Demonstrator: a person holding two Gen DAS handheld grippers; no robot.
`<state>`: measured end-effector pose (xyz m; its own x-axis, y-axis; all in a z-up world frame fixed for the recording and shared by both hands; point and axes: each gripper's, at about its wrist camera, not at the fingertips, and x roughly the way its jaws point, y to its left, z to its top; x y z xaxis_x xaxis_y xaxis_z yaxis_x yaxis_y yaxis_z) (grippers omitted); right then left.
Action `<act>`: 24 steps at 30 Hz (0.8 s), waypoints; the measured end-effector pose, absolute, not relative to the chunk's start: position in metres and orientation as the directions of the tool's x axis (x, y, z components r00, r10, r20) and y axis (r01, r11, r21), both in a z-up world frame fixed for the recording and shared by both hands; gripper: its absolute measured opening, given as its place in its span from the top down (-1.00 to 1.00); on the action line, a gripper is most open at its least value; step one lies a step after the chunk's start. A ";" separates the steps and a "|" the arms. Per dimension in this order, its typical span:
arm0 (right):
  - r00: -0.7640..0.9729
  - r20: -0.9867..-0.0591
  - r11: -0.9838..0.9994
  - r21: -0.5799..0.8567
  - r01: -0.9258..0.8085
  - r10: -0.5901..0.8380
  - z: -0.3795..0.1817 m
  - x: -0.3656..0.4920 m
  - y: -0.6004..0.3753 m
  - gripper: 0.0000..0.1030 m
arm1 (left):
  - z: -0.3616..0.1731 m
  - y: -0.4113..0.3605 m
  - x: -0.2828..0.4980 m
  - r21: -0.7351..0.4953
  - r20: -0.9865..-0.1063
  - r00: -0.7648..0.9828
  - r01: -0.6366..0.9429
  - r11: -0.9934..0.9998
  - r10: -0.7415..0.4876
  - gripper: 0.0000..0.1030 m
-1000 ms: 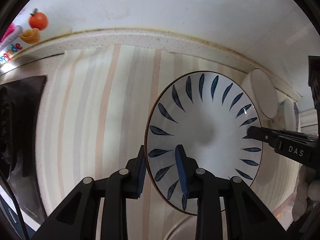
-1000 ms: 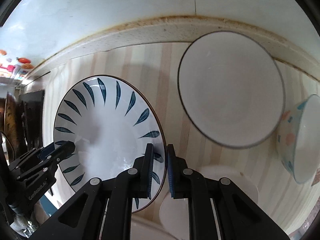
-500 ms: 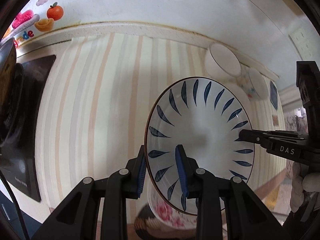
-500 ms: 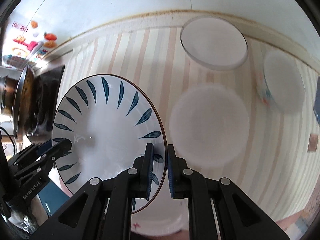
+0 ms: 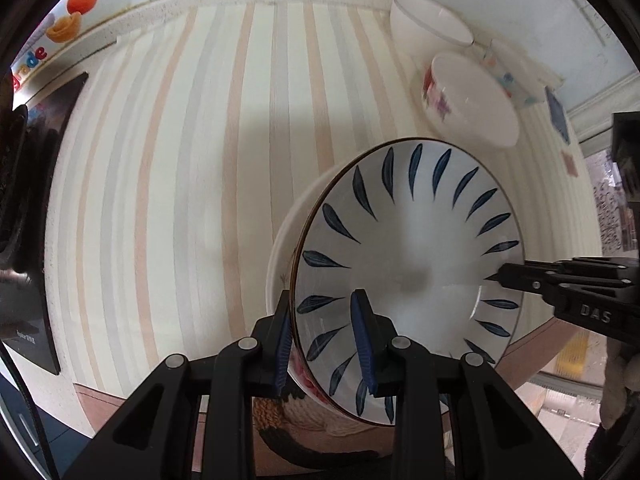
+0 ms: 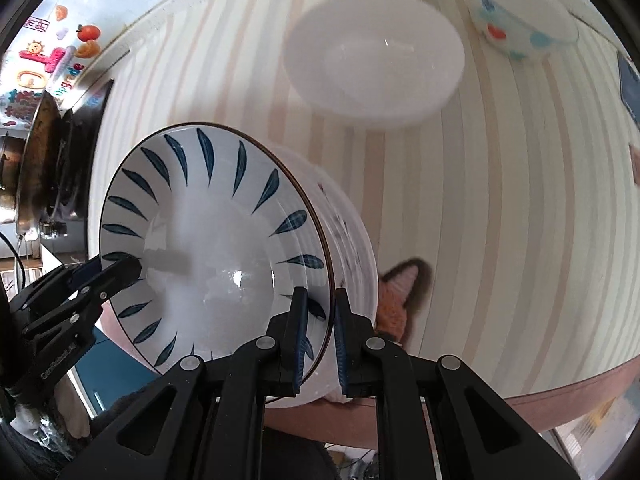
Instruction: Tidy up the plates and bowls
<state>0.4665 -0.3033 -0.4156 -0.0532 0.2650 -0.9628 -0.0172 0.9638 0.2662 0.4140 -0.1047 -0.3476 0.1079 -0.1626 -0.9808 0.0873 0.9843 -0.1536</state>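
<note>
Both tongs – left (image 5: 325,336), right (image 6: 319,332) – pinch leaf-pattern plate (image 5: 408,264) at opposite rims, level above floral plate (image 6: 352,240), prob. for stacking.

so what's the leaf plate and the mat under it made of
The leaf plate looks like glazed ceramic: glossy white with painted blue leaves, a thin brown rim and bright glints in its well. The striped mat looks like matte vinyl or coated cloth, flat and without shine; which one is unclear.
</note>
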 end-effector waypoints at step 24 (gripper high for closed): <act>-0.111 -0.944 0.949 0.314 -0.012 0.311 -0.439 0.475 -0.307 0.68 | -0.363 -0.104 0.413 -0.147 -0.986 0.077 0.004 0.989 -0.147 0.51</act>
